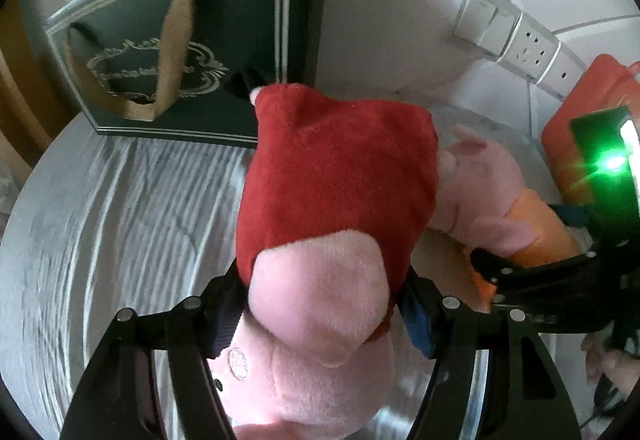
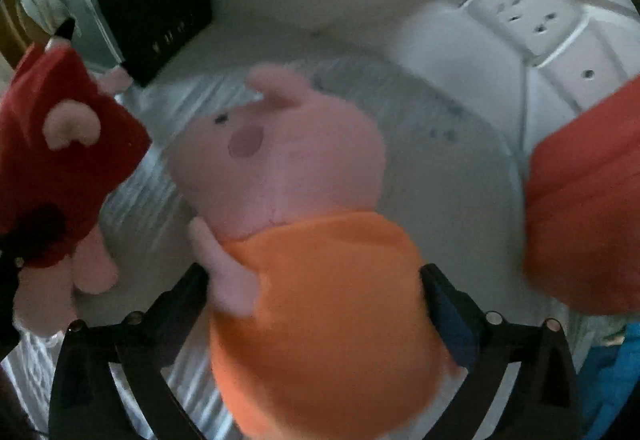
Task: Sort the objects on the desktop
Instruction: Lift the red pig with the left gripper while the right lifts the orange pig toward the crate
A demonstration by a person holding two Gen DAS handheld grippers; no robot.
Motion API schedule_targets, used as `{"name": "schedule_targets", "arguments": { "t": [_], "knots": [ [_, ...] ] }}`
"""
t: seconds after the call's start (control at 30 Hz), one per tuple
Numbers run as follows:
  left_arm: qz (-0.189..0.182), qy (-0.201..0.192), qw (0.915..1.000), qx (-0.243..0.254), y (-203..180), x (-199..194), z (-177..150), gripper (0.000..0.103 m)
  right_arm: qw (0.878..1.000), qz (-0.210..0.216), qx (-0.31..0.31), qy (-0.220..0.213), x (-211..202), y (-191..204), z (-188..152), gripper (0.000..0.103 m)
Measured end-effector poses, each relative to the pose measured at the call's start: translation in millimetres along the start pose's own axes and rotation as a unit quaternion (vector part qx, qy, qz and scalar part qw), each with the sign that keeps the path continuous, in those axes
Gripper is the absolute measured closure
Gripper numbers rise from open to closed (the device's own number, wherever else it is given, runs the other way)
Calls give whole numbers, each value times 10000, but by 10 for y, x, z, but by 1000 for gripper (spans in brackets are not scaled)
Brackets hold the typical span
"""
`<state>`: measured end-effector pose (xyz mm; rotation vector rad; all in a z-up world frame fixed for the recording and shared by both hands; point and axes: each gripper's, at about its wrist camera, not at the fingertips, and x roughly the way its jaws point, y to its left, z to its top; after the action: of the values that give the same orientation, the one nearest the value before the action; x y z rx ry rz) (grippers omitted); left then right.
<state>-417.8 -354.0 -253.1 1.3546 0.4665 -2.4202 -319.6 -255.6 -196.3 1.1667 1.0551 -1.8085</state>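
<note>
Here, carry the pink plush pig in a red dress (image 1: 336, 176) clear of the pink plush pig in an orange dress (image 2: 316, 300) at lower centre before setting it down. The left gripper (image 1: 320, 304) clamps the red pig, frame centre. The right gripper (image 2: 316, 292) stands wide, its jaws flanking the orange pig without pressing on it.
</note>
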Motion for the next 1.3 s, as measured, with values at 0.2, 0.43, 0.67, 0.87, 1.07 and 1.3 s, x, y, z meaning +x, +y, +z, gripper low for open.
{"name": "schedule_targets", "arguments": {
  "t": [0.2, 0.43, 0.67, 0.87, 1.07, 1.3],
  "knots": [
    [74, -40, 9999, 92, -50, 1, -41, 36, 9989, -387, 159, -212, 137, -70, -137, 18],
    [31, -310, 9995, 95, -105, -354, -50, 36, 9922, 205, 782, -947, -432, -266, -411, 21],
    [-65, -769, 9969, 129, -183, -1183, -219, 36, 9828, 345, 1001, -1511, -1193, -205, -736, 21],
    [-16, -1137, 9932, 234, -289, -2097, -598, 36, 9744, 401, 1093, -1924, -2038, -66, -1322, 20],
    [-40, -1392, 9899, 270, -437, -2890, -1095, 36, 9647, 448, 1305, -2243, -2823, -82, -2059, 20],
    [29, -1740, 9845, 195, -707, -3571, -1696, 36, 9549, 395, 1293, -2644, -3468, -214, -2820, 20]
  ]
}}
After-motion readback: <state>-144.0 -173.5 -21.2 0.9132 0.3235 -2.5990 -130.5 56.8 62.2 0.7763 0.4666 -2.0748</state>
